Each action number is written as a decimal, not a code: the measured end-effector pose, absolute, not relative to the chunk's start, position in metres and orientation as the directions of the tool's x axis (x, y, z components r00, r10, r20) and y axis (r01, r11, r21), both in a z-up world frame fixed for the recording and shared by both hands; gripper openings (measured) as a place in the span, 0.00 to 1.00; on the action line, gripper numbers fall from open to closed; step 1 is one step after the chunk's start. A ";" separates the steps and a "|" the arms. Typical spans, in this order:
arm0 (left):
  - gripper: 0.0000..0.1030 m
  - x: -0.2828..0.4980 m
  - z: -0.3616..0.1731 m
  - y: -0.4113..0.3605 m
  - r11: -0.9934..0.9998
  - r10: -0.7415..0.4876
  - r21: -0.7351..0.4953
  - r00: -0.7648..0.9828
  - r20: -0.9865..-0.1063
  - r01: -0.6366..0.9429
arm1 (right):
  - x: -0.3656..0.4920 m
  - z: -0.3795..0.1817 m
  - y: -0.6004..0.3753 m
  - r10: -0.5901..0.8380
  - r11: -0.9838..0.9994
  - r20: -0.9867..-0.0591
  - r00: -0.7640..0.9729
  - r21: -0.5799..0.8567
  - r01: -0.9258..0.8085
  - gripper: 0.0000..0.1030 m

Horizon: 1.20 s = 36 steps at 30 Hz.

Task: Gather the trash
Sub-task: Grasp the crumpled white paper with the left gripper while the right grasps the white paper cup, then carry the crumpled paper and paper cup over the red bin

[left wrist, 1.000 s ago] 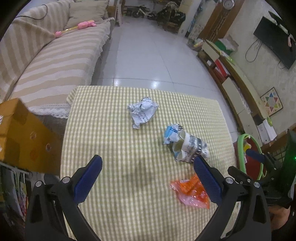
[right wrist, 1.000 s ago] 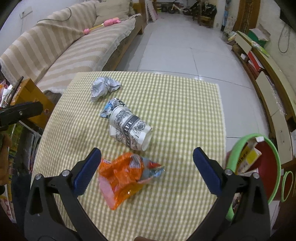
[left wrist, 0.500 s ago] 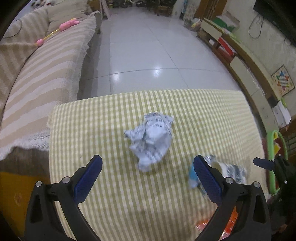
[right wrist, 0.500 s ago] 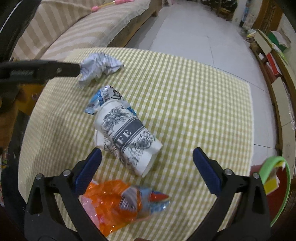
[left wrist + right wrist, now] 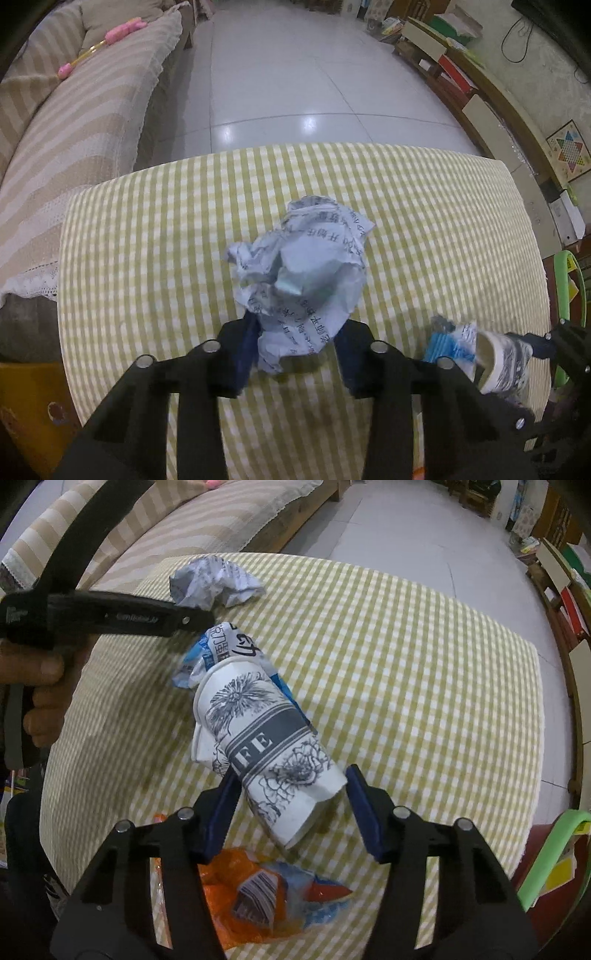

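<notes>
1. Crumpled paper (image 5: pixel 303 273) sits mid-frame in the left wrist view on the checked surface (image 5: pixel 424 221); the left gripper (image 5: pixel 297 345) has its jaws closing, pads pressing the wad's lower end.
2. Paper cup (image 5: pixel 273 753) lies on its side, centre of the right wrist view; the right gripper (image 5: pixel 291 808) has its jaws closing around the cup's open end.
3. Orange wrapper (image 5: pixel 266 893) lies at bottom centre.

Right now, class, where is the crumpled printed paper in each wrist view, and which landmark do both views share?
Left wrist view: crumpled printed paper at centre, between the closing jaws of the left gripper.
Right wrist view: same paper at upper left, at the tip of that gripper.
Shared landmark: the patterned paper cup, at lower right in the left view.
</notes>
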<state>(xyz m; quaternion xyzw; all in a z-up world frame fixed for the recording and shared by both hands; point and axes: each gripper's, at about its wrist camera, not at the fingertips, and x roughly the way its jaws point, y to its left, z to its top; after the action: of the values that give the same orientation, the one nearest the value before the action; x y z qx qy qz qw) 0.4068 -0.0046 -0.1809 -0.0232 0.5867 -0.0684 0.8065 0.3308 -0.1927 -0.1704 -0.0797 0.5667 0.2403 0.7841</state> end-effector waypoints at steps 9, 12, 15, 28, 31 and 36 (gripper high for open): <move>0.16 0.361 -0.159 0.007 0.988 -0.153 -0.133 0.340 -0.928 0.080 | 0.316 -0.135 -0.228 0.304 0.890 -0.905 0.297 0.160 -0.426 0.54; 0.16 0.346 -0.145 0.010 0.988 -0.157 -0.141 0.360 -0.920 0.069 | 0.302 -0.121 -0.240 0.305 0.895 -0.898 0.318 0.157 -0.417 0.54; 0.16 0.328 -0.129 0.012 0.988 -0.155 -0.142 0.381 -0.911 0.062 | 0.290 -0.105 -0.249 0.308 0.900 -0.888 0.341 0.156 -0.408 0.54; 0.16 0.258 -0.063 -0.011 0.985 -0.170 -0.154 0.446 -0.878 0.073 | 0.245 -0.056 -0.282 0.312 0.925 -0.841 0.443 0.163 -0.344 0.54; 0.16 0.241 -0.051 -0.019 0.985 -0.172 -0.152 0.459 -0.872 0.081 | 0.234 -0.048 -0.287 0.312 0.932 -0.827 0.467 0.170 -0.322 0.54; 0.16 0.228 -0.038 -0.033 0.983 -0.182 -0.155 0.474 -0.862 0.096 | 0.221 -0.037 -0.308 0.302 0.944 -0.809 0.504 0.180 -0.277 0.54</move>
<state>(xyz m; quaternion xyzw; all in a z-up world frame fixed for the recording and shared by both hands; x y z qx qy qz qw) 0.2283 -0.0327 -0.0379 -0.0425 0.5066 -0.0811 0.8573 0.2209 -0.3077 -0.0373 0.0133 0.4691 0.1670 0.8671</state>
